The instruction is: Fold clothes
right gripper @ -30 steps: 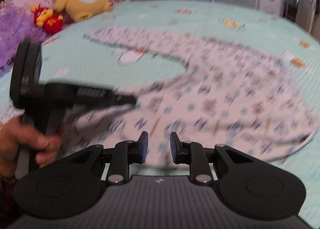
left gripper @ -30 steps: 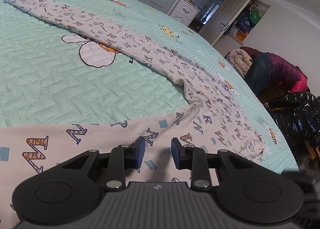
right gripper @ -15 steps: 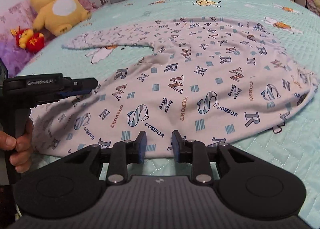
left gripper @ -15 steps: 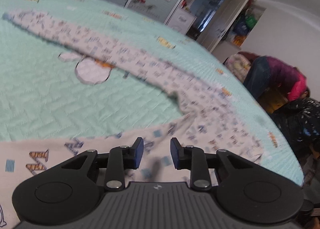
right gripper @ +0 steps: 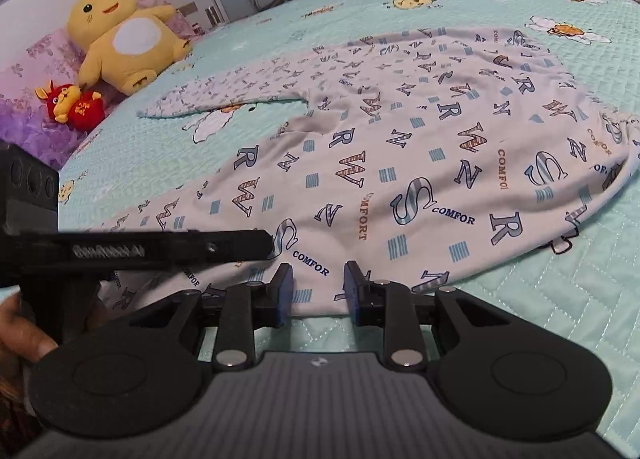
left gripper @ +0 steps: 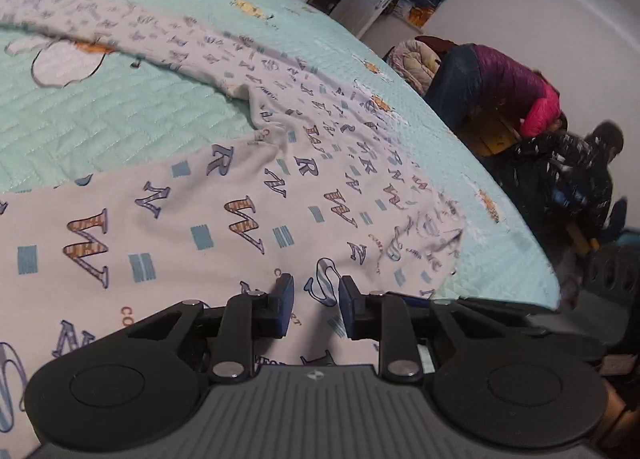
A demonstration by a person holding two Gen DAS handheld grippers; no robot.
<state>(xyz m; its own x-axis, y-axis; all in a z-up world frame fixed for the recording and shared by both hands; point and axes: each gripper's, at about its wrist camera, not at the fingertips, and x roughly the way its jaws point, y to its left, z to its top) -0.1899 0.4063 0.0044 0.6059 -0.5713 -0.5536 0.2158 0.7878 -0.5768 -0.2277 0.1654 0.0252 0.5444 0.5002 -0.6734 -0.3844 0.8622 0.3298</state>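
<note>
The shirt (right gripper: 400, 163) with big letters on it lies spread out on the green bed (right gripper: 560, 299), and one long sleeve (right gripper: 224, 99) sticks out toward ten o'clock in the right wrist view. The right claw (right gripper: 318, 291) hangs low at the shirt's near edge, at six o'clock. Its two blue pads sit a little way apart, and the hem shows in the gap, but the pads do not squeeze it. The left claw (left gripper: 316, 309) is over the cloth too. Its jaws are closing, and the cloth shows under the gap, yet nothing is pinched. In the right wrist view the left claw (right gripper: 268, 245) pokes in from nine o'clock, with a hand (right gripper: 20, 331) on its handle. What could go wrong? A claw may shut on air and miss the thin hem, so the fold would not start. It may also grab the bed cover along with the shirt, and then both would lift. If only one layer gets caught, the shirt could open up and bunch. The two claws are close together, so they could bump. A yellow plush toy (right gripper: 120, 43) and a small red toy (right gripper: 72, 107) sit far off at ten o'clock, out of the way.
</note>
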